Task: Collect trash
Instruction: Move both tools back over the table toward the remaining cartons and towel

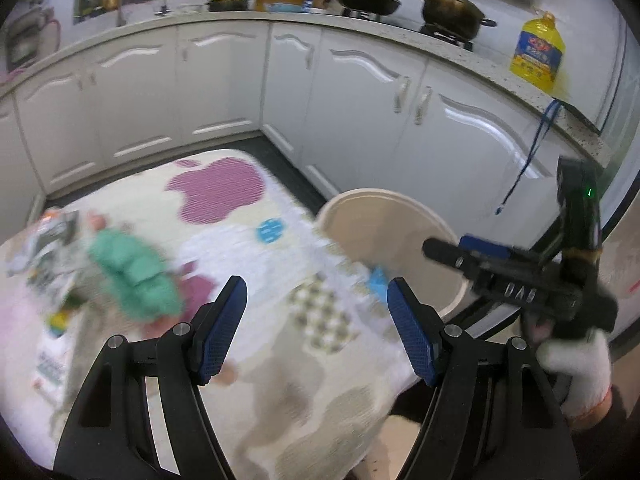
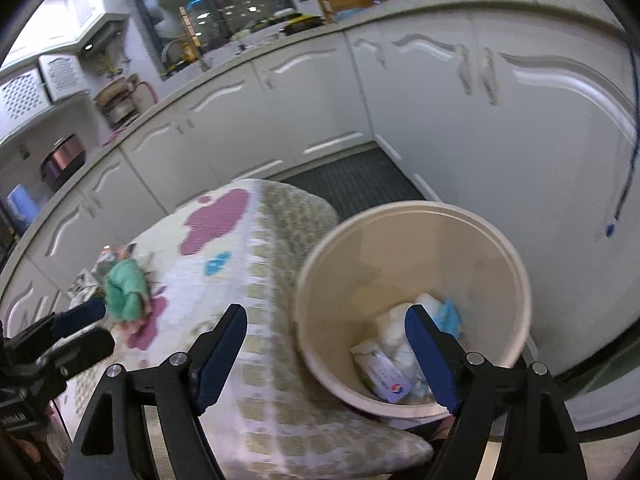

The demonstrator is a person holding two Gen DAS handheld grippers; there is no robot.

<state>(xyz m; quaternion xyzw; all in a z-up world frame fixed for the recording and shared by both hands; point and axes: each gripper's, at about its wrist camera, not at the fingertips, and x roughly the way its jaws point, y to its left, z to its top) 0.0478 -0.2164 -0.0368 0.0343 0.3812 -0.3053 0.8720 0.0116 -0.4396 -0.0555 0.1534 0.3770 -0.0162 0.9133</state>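
On the patterned desk's left side lies a crumpled green wrapper (image 1: 134, 276) amid other litter, likely light, soft and crushable; pinching its raised middle looks best. Both the left gripper (image 1: 316, 330) and right gripper (image 2: 326, 354) have jaws wide, empty. The bin (image 2: 516, 276) stands just beside the desk's right edge, with open cloth between.

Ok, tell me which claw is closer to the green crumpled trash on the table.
Left. The left claw hangs open just right of the green trash; the right claw sits open over by the bin.
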